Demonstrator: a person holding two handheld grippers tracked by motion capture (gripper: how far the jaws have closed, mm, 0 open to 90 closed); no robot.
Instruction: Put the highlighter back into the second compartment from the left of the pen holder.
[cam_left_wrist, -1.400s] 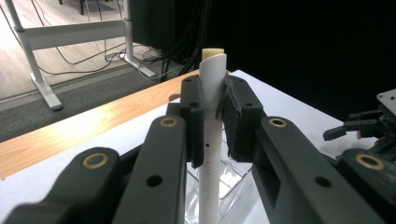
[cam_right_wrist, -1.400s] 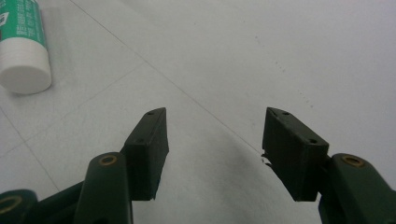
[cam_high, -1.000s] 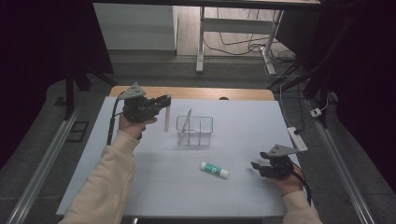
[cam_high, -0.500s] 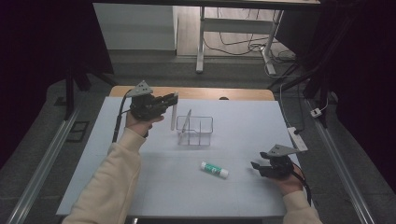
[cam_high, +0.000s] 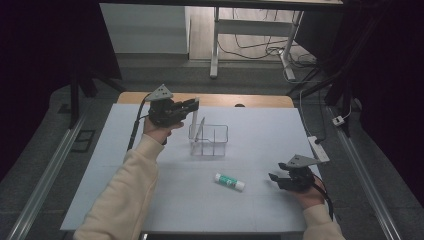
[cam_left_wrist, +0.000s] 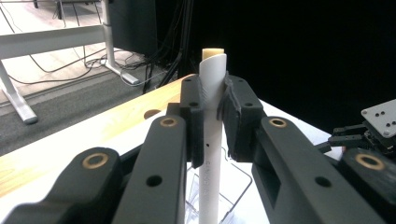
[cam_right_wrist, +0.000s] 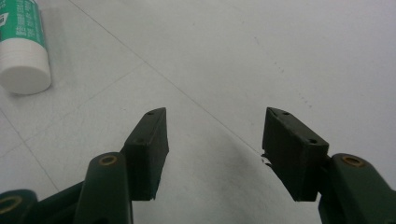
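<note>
A: Okay, left fingers first. Clamped tight on a white pen, held upright, cream end on top, lower end pointing down.

B: Where's that against the rack?

A: High view: left gripper sits up off the table, just left of the clear rack, near its rear-left corner. The pen hangs vertical beside the rack, not inside any compartment yet. So the move turns on that: long axis is already upright, the rack opening lies right and below the pen tip. My guess, shift right, then lower.

B: Right fingers?

A: Right fingers stand well apart, nothing between them, just bare table under. Right gripper rests low near the right front edge.

B: Anything near it?

A: Glue stick, lying flat, long axis roughly left-right, white cap toward the right gripper. Just left of those fingers, apart, not touching. Right hand is far nearer to it; left hand nearer to the rack.

B: Counts?

A: One pen, one glue stick, one rack, two grippers. There looks to be a slanted thin thing in the rack already, can't tell what.
</note>
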